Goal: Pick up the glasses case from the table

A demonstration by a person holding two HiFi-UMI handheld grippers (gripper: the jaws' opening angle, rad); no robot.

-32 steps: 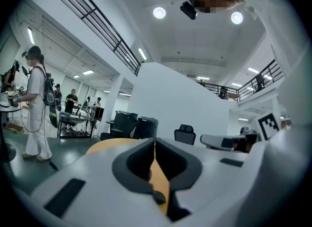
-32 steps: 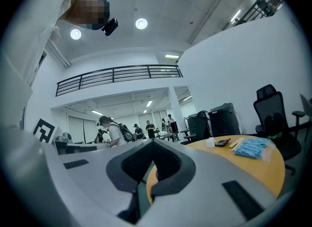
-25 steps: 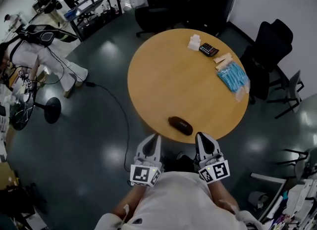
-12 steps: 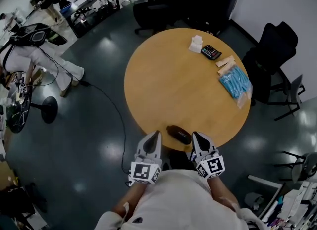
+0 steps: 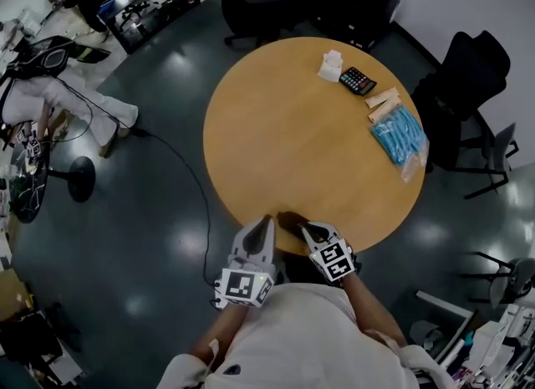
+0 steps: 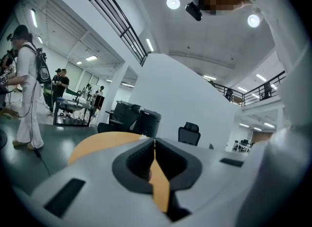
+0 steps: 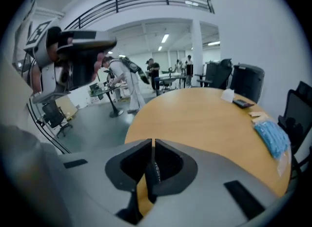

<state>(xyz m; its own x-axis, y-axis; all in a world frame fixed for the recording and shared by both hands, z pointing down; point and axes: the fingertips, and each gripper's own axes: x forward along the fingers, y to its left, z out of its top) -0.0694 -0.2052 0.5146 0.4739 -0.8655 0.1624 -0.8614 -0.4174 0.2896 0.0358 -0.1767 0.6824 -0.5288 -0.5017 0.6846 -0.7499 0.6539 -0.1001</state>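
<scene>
Here's the round wooden worktop point(image 5: 276, 120) from above, with the glasses case point(image 5: 287, 217) at its near edge: a dark, oblong case, lid closed, so what is inside can't be told. It lies flat on the wood, and its right end is hidden under the right tongs point(image 5: 302, 227).

The right tongs point down at a slant over that end of the case. In the right gripper view their tips point(image 7: 153, 145) meet, pressed together with nothing clamped between them. The dark case point(image 7: 152, 173) shows through the opening behind the tips, lying on the wood. Whether the tips touch it, I can't say.

The left tongs point(image 5: 266, 222) sit just beside the case's left end, over the rim of the worktop and pointing almost level. The left gripper view shows their tips point(image 6: 154, 145) together as well, holding nothing, with only tan wood visible through the gap.

Over on the far right side, well apart from the case, lies a clear bag point(image 5: 398, 135) packed with blue items, and the right gripper view shows it too point(image 7: 271, 138). Just beyond it are a couple of tan pieces point(image 5: 380, 103), then a dark calculator point(image 5: 357, 81) and a small white packet point(image 5: 331, 66) near the far rim. A black office chair point(image 5: 468, 78) stands beside that side of the worktop.
</scene>
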